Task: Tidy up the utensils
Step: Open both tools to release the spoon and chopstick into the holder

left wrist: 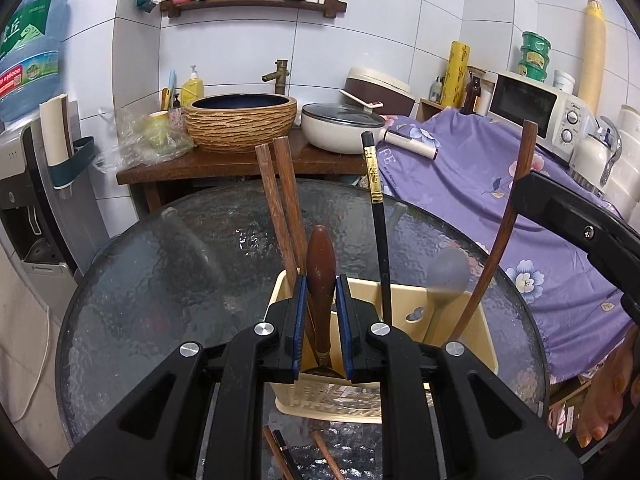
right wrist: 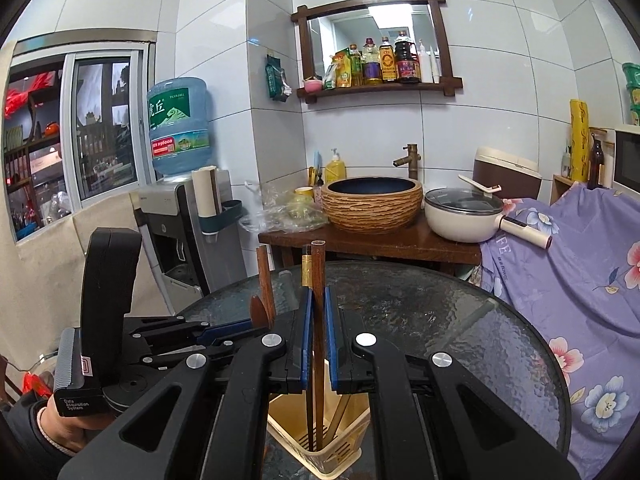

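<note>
Left gripper (left wrist: 321, 322) closed around the brown wooden handle (left wrist: 321, 276) of a utensil standing upright in the left compartment of the beige holder (left wrist: 460, 332), blue pads (left wrist: 301, 320) pressed against the handle on both sides. Head of that utensil down inside the holder, too hidden to tell what kind. Two brown chopsticks (left wrist: 280, 204) leaning in the same compartment just behind the handle. In the middle section, one black chopstick (left wrist: 378, 220) with a gold band; further right, a grey spoon (left wrist: 446, 276) and a long curved brown stick (left wrist: 508, 224). Holder sitting on the round glass tabletop (left wrist: 160, 272), a few loose chopsticks (left wrist: 324, 456) lying on the glass in front of it. Right gripper (right wrist: 316, 336) clenched on one brown chopstick (right wrist: 318, 280), held upright with its lower end inside the holder (right wrist: 352, 420) beside other sticks. Beyond the tabletop, a basin (right wrist: 372, 204) and a white pot (right wrist: 464, 216) on a wooden counter (right wrist: 360, 246).
</note>
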### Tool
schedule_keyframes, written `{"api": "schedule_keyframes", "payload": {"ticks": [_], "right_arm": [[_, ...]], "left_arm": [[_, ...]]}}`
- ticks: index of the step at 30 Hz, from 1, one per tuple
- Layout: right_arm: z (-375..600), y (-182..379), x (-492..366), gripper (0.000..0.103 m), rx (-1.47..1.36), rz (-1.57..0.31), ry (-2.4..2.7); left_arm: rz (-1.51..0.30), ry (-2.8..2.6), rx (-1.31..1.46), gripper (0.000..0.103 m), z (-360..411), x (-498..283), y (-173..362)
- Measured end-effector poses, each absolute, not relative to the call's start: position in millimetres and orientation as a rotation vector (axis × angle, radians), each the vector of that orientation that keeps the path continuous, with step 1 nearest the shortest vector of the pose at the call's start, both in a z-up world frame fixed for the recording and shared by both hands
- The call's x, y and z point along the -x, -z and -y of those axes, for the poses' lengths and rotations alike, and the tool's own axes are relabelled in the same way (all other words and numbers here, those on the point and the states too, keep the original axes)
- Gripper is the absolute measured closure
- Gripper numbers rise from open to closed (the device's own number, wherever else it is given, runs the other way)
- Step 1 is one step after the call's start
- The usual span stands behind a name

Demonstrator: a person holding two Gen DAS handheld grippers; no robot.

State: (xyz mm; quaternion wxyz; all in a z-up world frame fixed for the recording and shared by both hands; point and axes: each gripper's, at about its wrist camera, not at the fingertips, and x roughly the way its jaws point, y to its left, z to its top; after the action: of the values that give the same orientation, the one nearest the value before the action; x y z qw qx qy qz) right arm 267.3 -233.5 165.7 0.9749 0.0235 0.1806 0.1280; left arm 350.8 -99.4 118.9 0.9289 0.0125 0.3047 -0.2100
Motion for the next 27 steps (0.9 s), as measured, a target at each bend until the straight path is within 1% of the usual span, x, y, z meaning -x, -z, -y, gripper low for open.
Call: {"api": "schedule_keyframes", "payload": {"ticks": [2,3,4,6,7,8,13,16,17,21,24,27], "right_arm": [[233,-165,-268,0.093,-0.043,-0.36,-0.257],[234,-165,-268,0.083,-0.043,-0.359,-0.257],[234,-164,-267,0.069,-0.045,-0.355,-0.251],[236,-163,-265,0.056,-0.048,-0.345,-0.24],[238,-163,-262,0.056,-0.053,-0.337,-0.238],[238,-163,-262,0.056,-0.056,-0.337,-0.239],[244,-164,-248,0.056,-0.075,-0.321,-0.232],[246,-162,-233,0.054,-0.086,-0.324,-0.235],[246,-160,-230,0.054,-0.086,-0.33,-0.236],[238,-143,-212,0.053,-0.074,-0.384,-0.25],[226,-123,-201,0.053,-0.064,-0.449,-0.286],[213,-100,-198,0.053,-0.053,-0.519,-0.295]], "left_arm": [[-0.627,0.431,-0.015,0.088,97,-352,-119],[-0.628,0.434,-0.015,0.088,96,-352,-119],[-0.624,0.437,-0.022,0.086,95,-350,-119],[-0.603,0.437,-0.028,0.074,94,-346,-123],[-0.591,0.438,-0.024,0.06,92,-344,-125],[-0.577,0.439,-0.014,0.051,90,-340,-128],[-0.532,0.437,0.02,0.049,75,-324,-141],[-0.517,0.419,0.05,0.038,59,-311,-143],[-0.514,0.413,0.06,0.038,53,-306,-141],[-0.531,0.376,0.034,0.037,39,-288,-129],[-0.567,0.337,0.005,0.037,29,-277,-109],[-0.64,0.319,0.0,0.038,21,-272,-82]]}}
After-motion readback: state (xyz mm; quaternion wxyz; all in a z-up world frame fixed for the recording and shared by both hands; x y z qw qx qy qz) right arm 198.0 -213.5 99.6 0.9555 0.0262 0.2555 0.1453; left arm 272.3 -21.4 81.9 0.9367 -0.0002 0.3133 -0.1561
